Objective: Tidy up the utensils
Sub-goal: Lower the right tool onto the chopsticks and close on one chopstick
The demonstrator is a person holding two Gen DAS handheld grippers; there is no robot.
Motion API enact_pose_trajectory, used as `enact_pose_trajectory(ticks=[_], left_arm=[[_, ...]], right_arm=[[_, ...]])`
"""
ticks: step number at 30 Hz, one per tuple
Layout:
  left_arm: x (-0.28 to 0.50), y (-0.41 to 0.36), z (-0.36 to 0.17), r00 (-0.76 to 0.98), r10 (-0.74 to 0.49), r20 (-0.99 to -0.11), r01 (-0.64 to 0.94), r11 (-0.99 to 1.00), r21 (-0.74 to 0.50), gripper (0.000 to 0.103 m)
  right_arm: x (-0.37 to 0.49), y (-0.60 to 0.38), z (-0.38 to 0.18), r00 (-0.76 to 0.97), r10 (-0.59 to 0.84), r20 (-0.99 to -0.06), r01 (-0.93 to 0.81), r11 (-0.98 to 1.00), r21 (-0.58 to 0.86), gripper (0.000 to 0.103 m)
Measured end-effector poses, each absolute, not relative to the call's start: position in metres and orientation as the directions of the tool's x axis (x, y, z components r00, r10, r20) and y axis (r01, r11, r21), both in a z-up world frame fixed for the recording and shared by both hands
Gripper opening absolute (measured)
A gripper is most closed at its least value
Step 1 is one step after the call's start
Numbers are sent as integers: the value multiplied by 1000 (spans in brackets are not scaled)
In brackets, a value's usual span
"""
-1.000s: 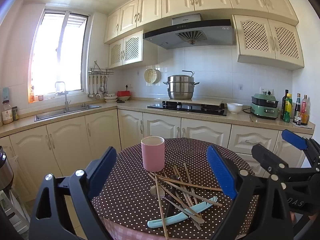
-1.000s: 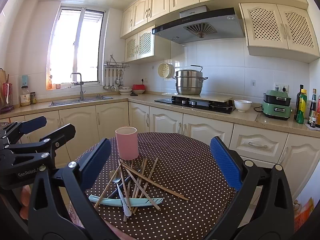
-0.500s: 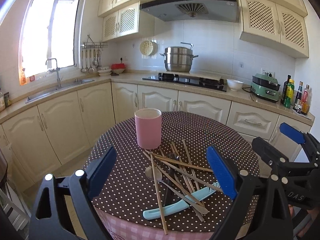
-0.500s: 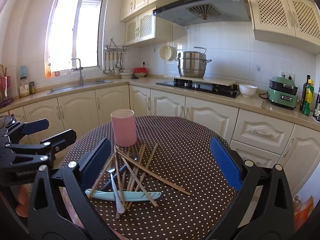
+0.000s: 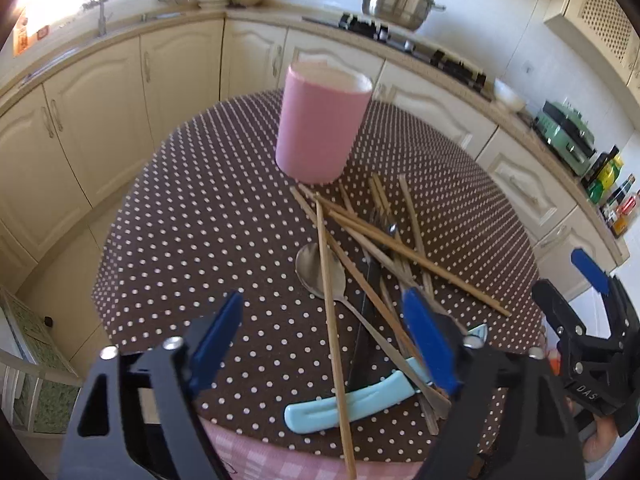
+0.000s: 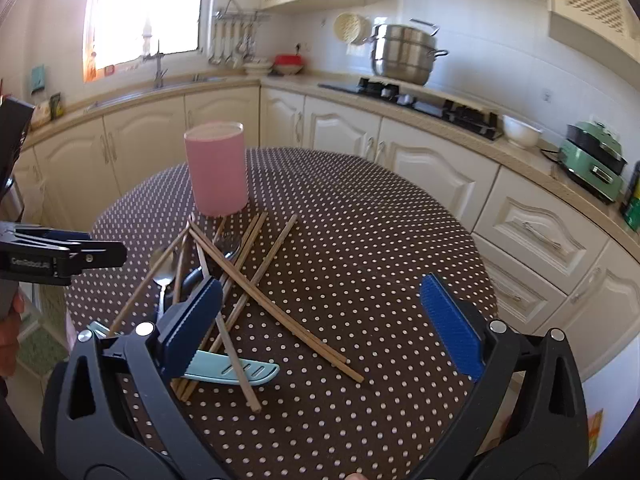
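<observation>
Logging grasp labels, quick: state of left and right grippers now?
Left gripper: jaws closing, above the utensil pile, gripping nothing yet.
Right gripper: open, empty.

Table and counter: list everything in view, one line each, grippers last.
table: one, round, brown cloth with white dots, centre
cup: one, pink, upright behind the pile
chopsticks: several, wooden, crisscrossed heap before the cup; count unclear
spoon: one, metal, under the chopsticks
knife: one, light blue, near edge, partly under chopsticks
pot: one, steel, on the stove
bowl: one, white, counter
cooker: one, green, counter right
left gripper: blue pads, closing over the pile, gripping nothing
right gripper: blue pads, open, empty
</observation>
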State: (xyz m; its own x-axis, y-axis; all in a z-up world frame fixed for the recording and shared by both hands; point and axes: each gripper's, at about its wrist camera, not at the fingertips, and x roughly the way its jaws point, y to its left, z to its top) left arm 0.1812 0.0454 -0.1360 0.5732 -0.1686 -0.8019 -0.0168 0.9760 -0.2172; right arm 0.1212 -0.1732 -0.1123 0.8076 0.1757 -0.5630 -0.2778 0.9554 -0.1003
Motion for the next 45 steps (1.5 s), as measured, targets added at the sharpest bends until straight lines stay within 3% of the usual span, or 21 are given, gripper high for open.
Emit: enact_pose_trajectory(ticks=[5, 9, 10, 14, 15, 17, 22, 24, 29, 45], left_arm=[[212, 36, -160, 471, -177, -864, -6, 979, -204, 47], [225, 28, -171, 439, -151, -886, 0, 986, -168, 43], [231, 26, -174, 422, -148, -894, 0, 987, -163, 36], [242, 26, -179, 415, -139, -899, -23, 986, -163, 12], [244, 27, -180, 415, -153, -897, -26, 983, -180, 10], [243, 31, -179, 424, -172, -889, -33, 978, -205, 6], [227, 48, -174, 453, -194, -870, -37, 971, -235, 6], [215, 56, -168, 462, -198, -864, -35, 970, -241, 6], [206, 60, -163, 476, -207, -855, -24, 968, -248, 6], [229, 51, -174, 450, -180, -875, -31, 976, -217, 5]], right_arm=[[151, -164, -123, 735, 211, -644, -369, 922, -119, 90], [168, -154, -131, 678, 222, -701, -436, 889, -139, 78], [172, -150, -134, 659, 230, -716, -458, 878, -140, 76], [181, -137, -140, 588, 265, -765, -542, 830, -129, 41], [182, -133, -141, 575, 266, -773, -561, 816, -137, 34], [184, -122, -146, 547, 270, -792, -601, 785, -148, 34], [186, -99, -156, 491, 238, -838, -671, 717, -189, 29], [190, -92, -159, 483, 211, -850, -681, 701, -213, 21], [192, -78, -166, 459, 160, -874, -715, 651, -256, 12], [199, -59, -177, 454, 45, -890, -732, 587, -344, 11]])
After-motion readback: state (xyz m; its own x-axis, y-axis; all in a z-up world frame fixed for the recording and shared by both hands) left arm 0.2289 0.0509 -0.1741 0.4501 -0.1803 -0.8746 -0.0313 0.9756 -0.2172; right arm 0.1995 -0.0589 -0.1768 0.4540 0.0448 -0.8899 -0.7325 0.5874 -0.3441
